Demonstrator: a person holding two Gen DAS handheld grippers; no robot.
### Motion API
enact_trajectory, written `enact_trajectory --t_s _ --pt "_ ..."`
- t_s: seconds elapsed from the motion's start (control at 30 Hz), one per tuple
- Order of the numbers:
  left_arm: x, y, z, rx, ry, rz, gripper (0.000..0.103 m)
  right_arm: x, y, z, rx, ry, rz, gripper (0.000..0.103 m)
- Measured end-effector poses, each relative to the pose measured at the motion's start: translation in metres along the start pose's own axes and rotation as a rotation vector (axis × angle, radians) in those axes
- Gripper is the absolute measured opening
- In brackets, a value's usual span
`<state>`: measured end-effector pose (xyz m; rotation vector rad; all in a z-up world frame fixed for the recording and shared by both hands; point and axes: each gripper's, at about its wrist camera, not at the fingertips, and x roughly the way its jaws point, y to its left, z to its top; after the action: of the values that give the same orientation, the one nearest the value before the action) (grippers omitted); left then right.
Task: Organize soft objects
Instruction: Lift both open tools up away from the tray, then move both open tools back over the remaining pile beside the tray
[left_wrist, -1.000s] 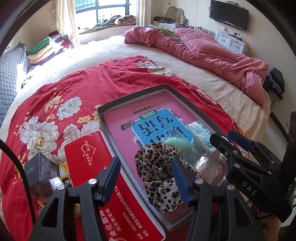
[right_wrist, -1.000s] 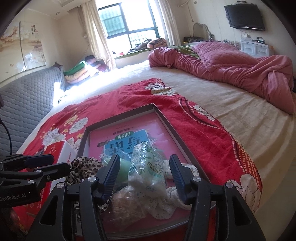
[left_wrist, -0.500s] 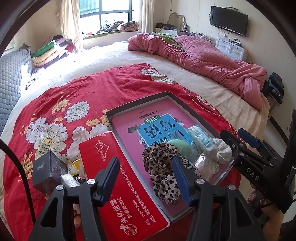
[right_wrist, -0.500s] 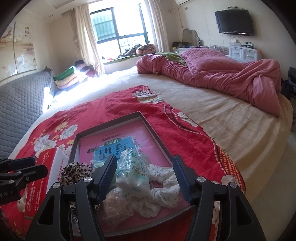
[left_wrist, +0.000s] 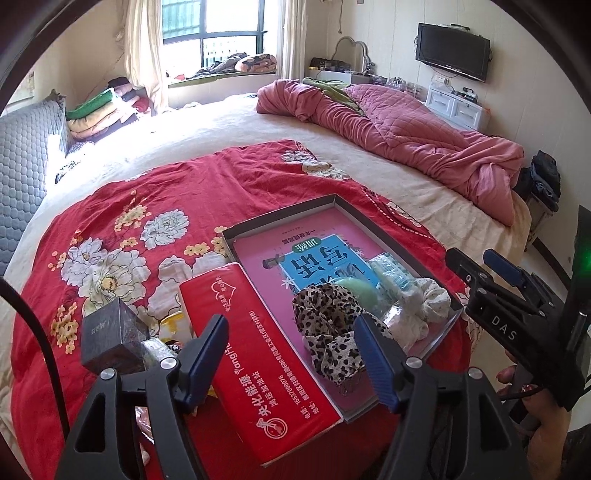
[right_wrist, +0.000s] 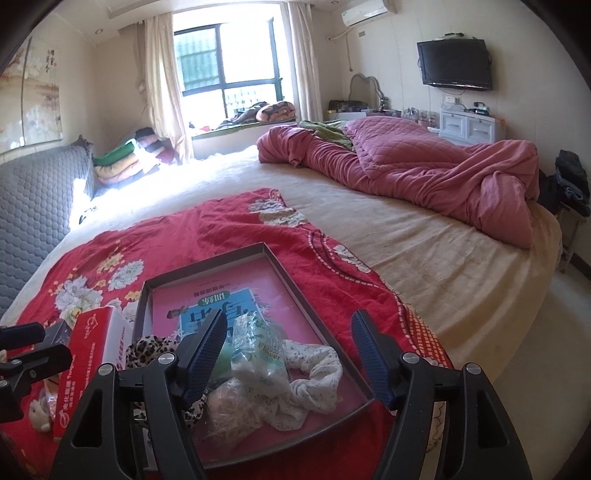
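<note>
Left gripper (left_wrist: 291, 356) and right gripper (right_wrist: 290, 350) both opening, gripping nothing, hovering over shallow grey tray (right_wrist: 295, 280) holding leopard-print fabric scrunchie (left_wrist: 328, 332)

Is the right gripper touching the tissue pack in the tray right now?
Apart. In the right wrist view the right gripper is opening, and the tissue pack lies in the tray below, with a clear gap to both pads.

Far beyond the tongs, a pink quilt (right_wrist: 424, 173) lies bunched on the bed; a television (right_wrist: 455, 64) hangs above.
</note>
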<state>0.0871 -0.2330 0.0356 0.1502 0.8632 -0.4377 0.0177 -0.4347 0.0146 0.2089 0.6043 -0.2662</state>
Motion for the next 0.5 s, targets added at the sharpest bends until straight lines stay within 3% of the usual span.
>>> enact_trajectory --t_s 0.5 --pt "-0.040 0.031 -0.017 -0.053 -0.034 0.006 0.073 -0.053 0.040 0.016 -0.073 -0.125 -0.003 0.076"
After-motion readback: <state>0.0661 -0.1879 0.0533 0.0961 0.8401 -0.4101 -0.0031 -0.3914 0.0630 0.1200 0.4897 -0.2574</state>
